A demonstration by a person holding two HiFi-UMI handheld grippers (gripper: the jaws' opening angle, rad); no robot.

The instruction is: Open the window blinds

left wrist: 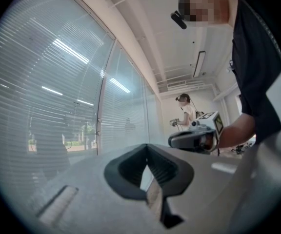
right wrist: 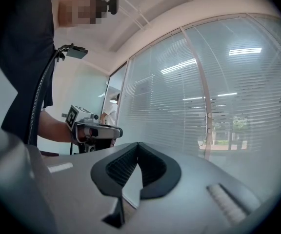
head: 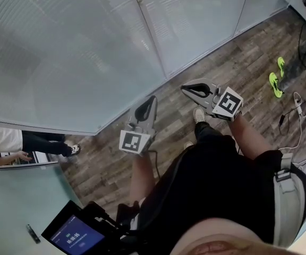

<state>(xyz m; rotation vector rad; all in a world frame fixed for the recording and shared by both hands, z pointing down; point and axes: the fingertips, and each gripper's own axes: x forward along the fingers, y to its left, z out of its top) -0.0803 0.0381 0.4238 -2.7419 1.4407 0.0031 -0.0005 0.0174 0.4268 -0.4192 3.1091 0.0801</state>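
Closed horizontal blinds [head: 62, 52] fill the tall glass panels in front of me, their slats lying flat behind the glass. They also show in the left gripper view [left wrist: 48, 82] and the right gripper view [right wrist: 238, 96]. A pale post [right wrist: 205, 106] between two panels carries small round knobs. My left gripper [head: 149, 103] is shut and holds nothing, a short way off the glass. My right gripper [head: 188, 88] is shut and empty too, beside it. Each gripper's own view shows the pads meeting at the tips, left gripper [left wrist: 147, 147] and right gripper [right wrist: 138, 145].
The floor [head: 232, 73] is wood plank. Green shoes [head: 275, 81] and loose cables [head: 296, 110] lie at the right. A person sits at the left behind a partition [head: 15, 145], and another stands far down the room [left wrist: 185, 112]. A screen device [head: 73, 235] hangs at my waist.
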